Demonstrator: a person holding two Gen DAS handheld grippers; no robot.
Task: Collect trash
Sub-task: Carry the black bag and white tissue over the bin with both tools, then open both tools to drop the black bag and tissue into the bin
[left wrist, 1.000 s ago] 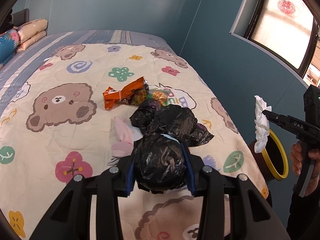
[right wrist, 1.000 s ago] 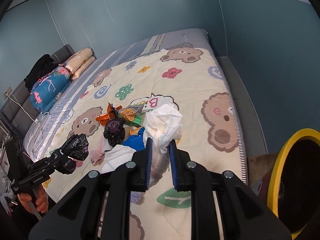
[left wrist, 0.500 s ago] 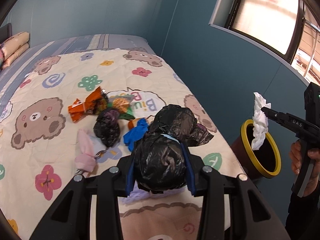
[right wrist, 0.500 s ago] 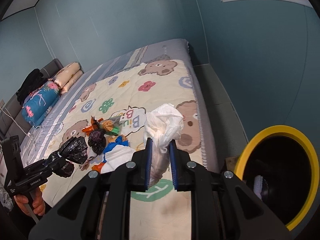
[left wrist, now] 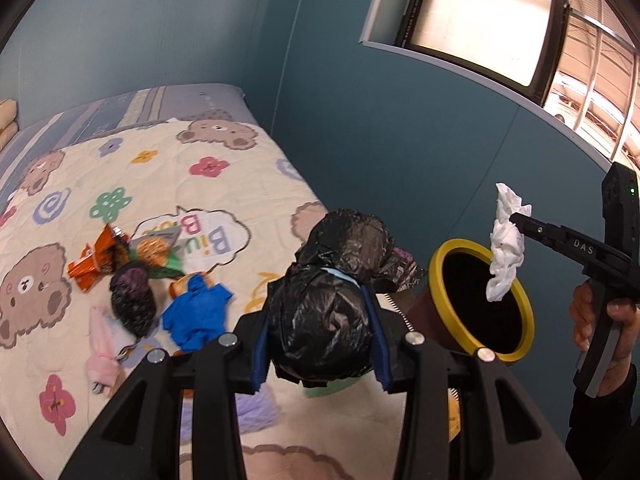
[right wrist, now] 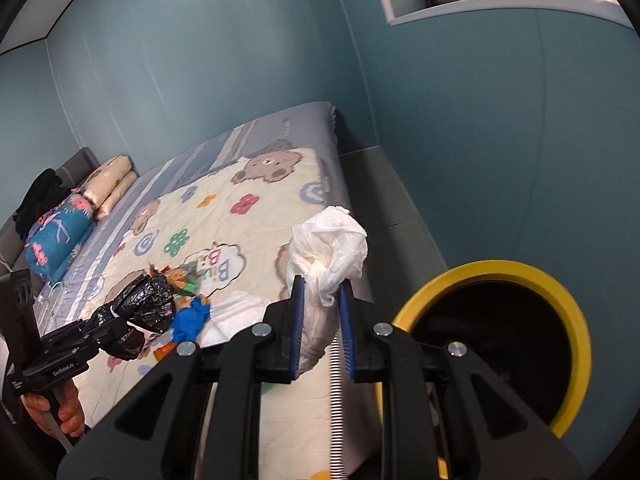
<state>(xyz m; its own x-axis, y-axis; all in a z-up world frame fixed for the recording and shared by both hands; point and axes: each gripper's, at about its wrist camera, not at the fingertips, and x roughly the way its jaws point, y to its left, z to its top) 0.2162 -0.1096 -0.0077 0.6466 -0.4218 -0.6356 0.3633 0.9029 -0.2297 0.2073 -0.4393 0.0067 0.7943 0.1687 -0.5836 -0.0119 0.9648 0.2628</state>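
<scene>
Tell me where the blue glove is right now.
In the left wrist view the blue glove lies on the bear-print quilt, left of the held black bag, just right of a small black bag, below the orange wrapper.

a bedroom: quilted bed (right wrist: 248, 184), pillows (right wrist: 108, 184), window (left wrist: 480, 20).

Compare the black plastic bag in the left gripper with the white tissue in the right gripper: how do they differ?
The black plastic bag is glossy, dark and bulky, bulging past the left gripper; the white tissue is matte, pale and slimmer, pinched narrow in the right gripper. In the left wrist view the tissue hangs in front of the yellow-rimmed bin's opening, while the bag is beside it, over the bed edge. Both are crumpled and clamped, off the bed.
</scene>
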